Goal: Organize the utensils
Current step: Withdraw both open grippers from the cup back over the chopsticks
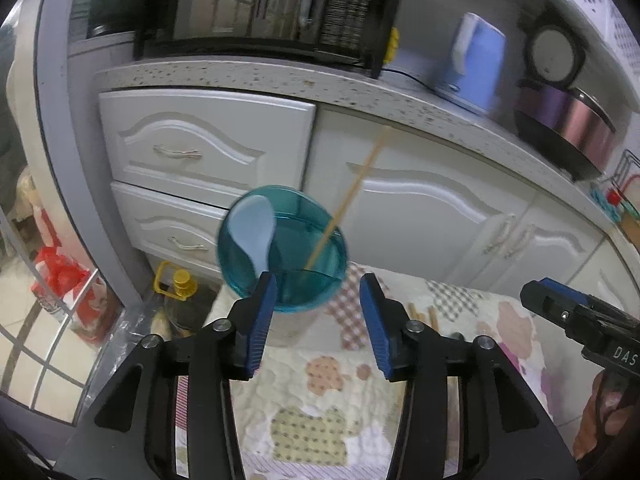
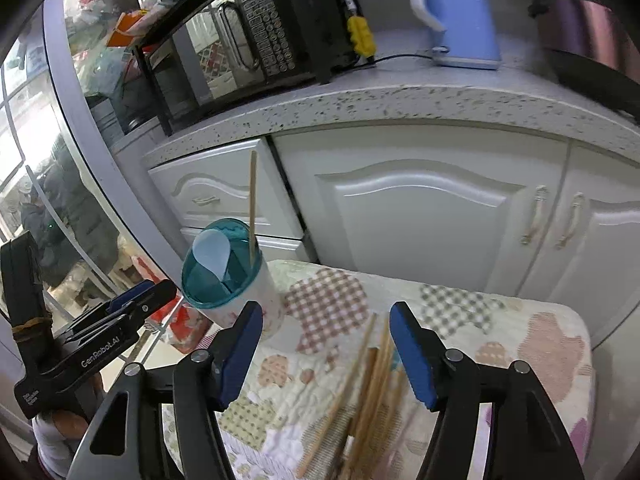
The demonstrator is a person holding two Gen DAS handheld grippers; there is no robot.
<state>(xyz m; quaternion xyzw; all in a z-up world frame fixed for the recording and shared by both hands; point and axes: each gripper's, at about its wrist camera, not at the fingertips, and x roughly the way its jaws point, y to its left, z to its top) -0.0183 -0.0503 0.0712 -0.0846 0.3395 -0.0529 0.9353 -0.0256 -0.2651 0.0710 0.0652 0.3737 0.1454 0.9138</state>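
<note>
A white utensil holder with a teal slotted top (image 1: 282, 248) stands at the far left corner of a quilted table (image 1: 320, 400). A white spoon (image 1: 252, 228) and one wooden chopstick (image 1: 352, 192) stand in it. My left gripper (image 1: 318, 320) is open and empty just in front of the holder. In the right wrist view the holder (image 2: 224, 276) is ahead to the left, with the spoon (image 2: 212, 254) and chopstick (image 2: 252, 208). Several loose chopsticks (image 2: 360, 392) lie on the quilt (image 2: 500, 344) under my open, empty right gripper (image 2: 326, 352).
White cabinets (image 2: 420, 208) and a speckled counter (image 2: 360, 108) stand behind the table. On the counter are a microwave (image 2: 224, 48), a blue kettle (image 2: 456, 12) and a rice cooker (image 1: 560, 120). An oil bottle (image 1: 180, 300) and a red bag (image 1: 60, 280) sit on the floor at left.
</note>
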